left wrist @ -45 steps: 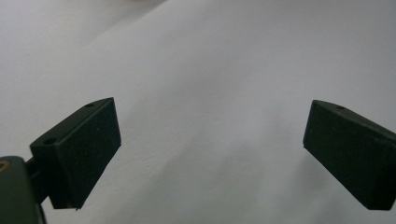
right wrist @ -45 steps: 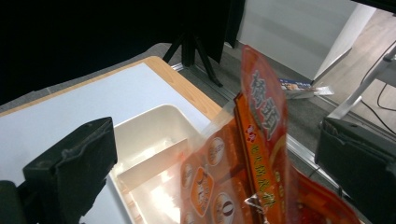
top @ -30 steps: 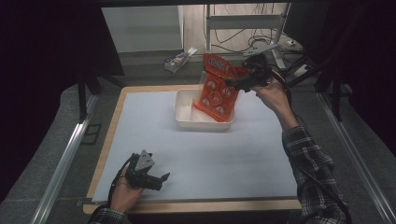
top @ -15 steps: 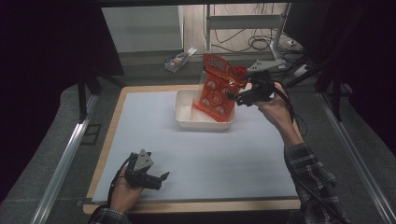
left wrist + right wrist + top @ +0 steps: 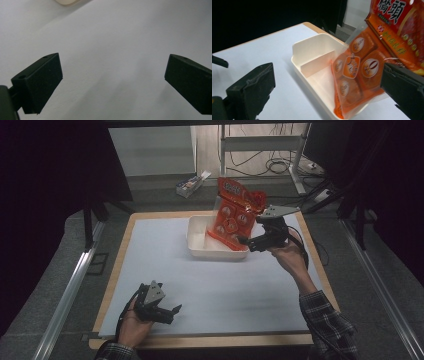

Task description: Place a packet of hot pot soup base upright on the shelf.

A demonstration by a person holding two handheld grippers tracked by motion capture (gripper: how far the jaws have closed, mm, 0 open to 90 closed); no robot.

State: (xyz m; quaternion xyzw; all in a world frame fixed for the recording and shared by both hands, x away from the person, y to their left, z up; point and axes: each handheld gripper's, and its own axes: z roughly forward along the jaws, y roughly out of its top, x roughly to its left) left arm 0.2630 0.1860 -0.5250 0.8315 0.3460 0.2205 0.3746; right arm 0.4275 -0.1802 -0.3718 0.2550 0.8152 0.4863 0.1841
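Note:
An orange snack bag (image 5: 232, 217) stands tilted in a white tray (image 5: 200, 247) at the far middle of the pale blue mat. My right gripper (image 5: 245, 241) is just right of the tray, open and level with the bag's lower half. In the right gripper view the bag (image 5: 359, 75) leans in the tray's right compartment, beside a divider (image 5: 317, 66). It sits between the wide-apart jaws of my right gripper (image 5: 329, 77), which do not grip it. My left gripper (image 5: 172, 312) rests open on the mat at the near left. In its own view the left gripper (image 5: 112, 82) has only bare mat between its jaws.
The mat lies on a wooden board (image 5: 125, 245) with metal rails (image 5: 70, 290) along both sides. A small box (image 5: 191, 182) lies on the floor beyond the table, near shelf legs and cables (image 5: 280, 165). A corner of the tray (image 5: 66, 2) shows at the top of the left gripper view.
My right gripper has dropped from the bag's top, let it go and drawn back right of the tray. The bag now leans in the tray. The left gripper has stayed put.

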